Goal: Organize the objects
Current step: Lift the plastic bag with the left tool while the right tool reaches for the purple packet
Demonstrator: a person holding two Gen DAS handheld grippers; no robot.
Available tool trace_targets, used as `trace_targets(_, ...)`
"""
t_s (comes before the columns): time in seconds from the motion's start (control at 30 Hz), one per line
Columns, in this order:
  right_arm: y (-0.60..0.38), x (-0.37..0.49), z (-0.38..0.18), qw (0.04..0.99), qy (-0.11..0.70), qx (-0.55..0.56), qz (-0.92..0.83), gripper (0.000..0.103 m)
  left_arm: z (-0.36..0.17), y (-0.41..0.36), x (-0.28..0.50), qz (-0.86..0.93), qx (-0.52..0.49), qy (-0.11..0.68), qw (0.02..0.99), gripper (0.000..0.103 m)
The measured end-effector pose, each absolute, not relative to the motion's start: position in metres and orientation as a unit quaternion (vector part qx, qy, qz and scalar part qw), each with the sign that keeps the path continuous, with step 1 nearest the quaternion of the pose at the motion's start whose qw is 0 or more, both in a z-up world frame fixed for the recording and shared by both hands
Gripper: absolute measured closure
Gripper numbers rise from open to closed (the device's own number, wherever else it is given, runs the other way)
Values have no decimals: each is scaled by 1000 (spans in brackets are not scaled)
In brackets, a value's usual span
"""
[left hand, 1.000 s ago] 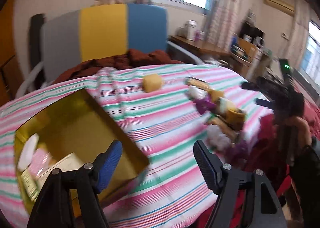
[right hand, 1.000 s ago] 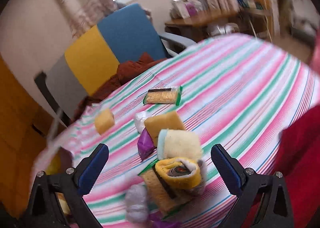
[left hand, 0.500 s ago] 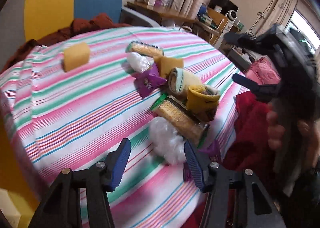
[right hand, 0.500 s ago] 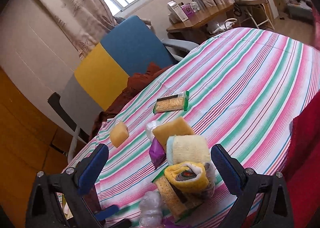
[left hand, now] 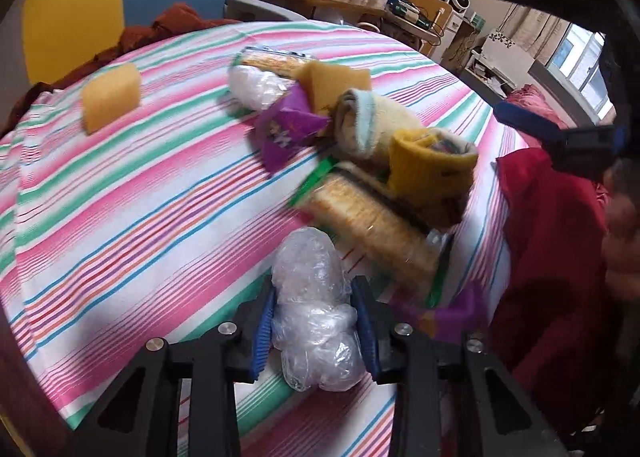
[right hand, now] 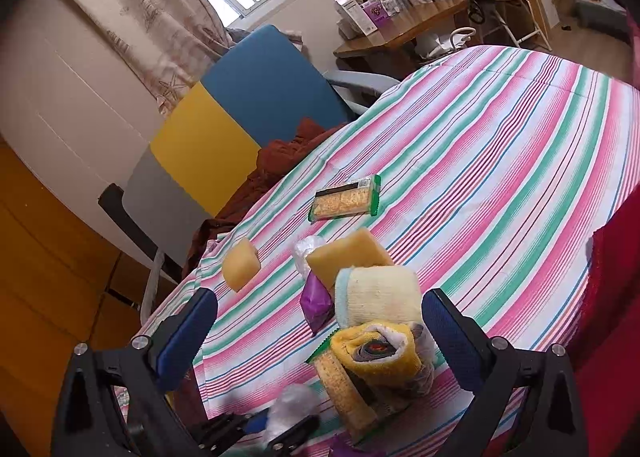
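A heap of objects lies on the striped tablecloth (left hand: 120, 217): a yellow rolled towel (left hand: 428, 169), a cream rolled towel (left hand: 380, 125), a cracker packet (left hand: 368, 225), a purple packet (left hand: 286, 129) and an orange sponge (left hand: 336, 83). My left gripper (left hand: 316, 321) is shut on a clear plastic bag (left hand: 312, 269) at the heap's near edge, one blue pad on each side of it. A yellow sponge (left hand: 112, 95) lies apart on the left. My right gripper (right hand: 320, 337) hovers open above the yellow rolled towel (right hand: 376, 353), touching nothing.
A second cracker packet (right hand: 346, 199) and another plastic bag (right hand: 306, 247) lie beyond the heap. A chair (right hand: 224, 129) with a grey, yellow and blue back stands at the far table edge, a rust cloth (right hand: 280, 153) on it. A red sleeve (left hand: 552, 237) is at the right.
My left gripper swung right from the gold tray to the heap and closed on the clear plastic bag. The right gripper stayed open over the heap, and its view steadied.
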State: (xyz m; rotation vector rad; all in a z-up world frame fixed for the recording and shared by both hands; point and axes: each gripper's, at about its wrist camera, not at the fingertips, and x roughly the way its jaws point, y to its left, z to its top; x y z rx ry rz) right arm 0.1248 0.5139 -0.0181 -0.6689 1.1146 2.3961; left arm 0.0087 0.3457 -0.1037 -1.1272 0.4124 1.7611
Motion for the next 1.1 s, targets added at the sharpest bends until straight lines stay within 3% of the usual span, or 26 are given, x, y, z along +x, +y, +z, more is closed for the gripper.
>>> trace_targets(0.27, 512, 115, -22, 205, 391, -274, 854, 0, -102, 282, 18, 748, -437, 188, 462, 67)
trace_targets(0.43, 507, 92, -36, 197, 376, -374, 824, 0, -104, 265, 21, 755, -434, 170, 460, 67)
trace_targets(0.7, 440, 62, -49, 123, 203, -571, 786, 2, -106, 265, 25, 759, -420, 172, 466, 67)
trace_targets(0.83, 416, 62, -55, 87, 97, -621, 773, 14, -106, 256, 25, 756, -422, 162, 473, 67)
trace_targets(1.0, 379, 59, -66, 18, -50, -667, 743, 21, -106, 247, 25, 752, -424, 155, 480, 67)
trace_targets(1.1, 364, 54, -82, 0, -113, -683, 721, 35, -106, 245, 26, 752, -425, 154, 480, 67)
